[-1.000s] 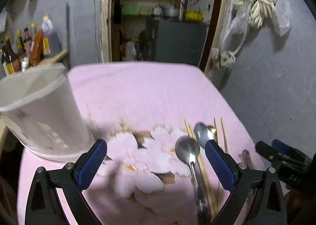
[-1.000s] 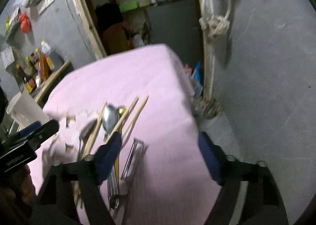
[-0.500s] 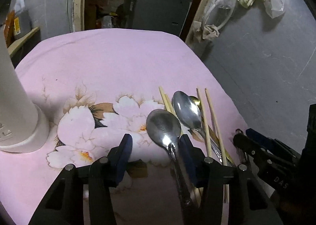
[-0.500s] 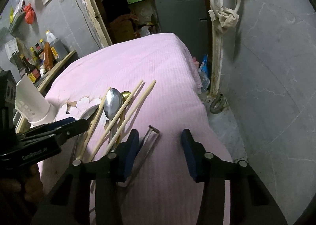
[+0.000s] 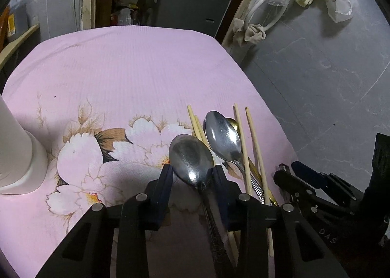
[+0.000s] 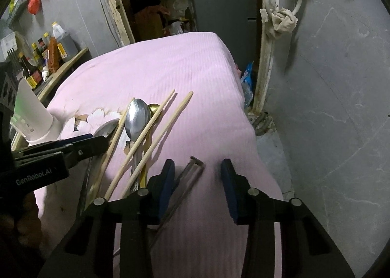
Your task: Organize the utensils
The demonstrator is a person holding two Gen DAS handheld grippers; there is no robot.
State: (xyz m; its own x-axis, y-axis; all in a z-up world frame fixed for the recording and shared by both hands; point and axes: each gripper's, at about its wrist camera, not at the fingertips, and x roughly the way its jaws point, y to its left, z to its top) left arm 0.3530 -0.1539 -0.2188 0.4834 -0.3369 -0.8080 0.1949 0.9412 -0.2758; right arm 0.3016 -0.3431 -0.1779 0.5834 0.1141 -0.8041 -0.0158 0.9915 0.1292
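Observation:
On the pink flowered cloth (image 5: 136, 70) lie two steel spoons, a gold spoon (image 5: 232, 122) and several wooden chopsticks (image 5: 253, 141). My left gripper (image 5: 192, 178) straddles the nearer spoon (image 5: 190, 158) where bowl meets handle. Its jaws are closing: the right pad is against the neck and the left pad stands just clear. The other steel spoon (image 5: 221, 139) lies to its right. My right gripper (image 6: 197, 175) is closing around a thin clear strip (image 6: 190, 173), which lies by the left pad with a wide gap to the right one.
A white holder (image 5: 17, 156) stands at the cloth's left edge. Sauce bottles (image 6: 46, 53) crowd a shelf beyond it. The table's right edge (image 6: 246, 117) drops to a grey floor. A doorway and grey cabinet (image 5: 187, 9) are behind.
The left gripper has come down and forward over the nearer spoon, and its jaws have narrowed around it. The right jaws have also narrowed around the clear strip.

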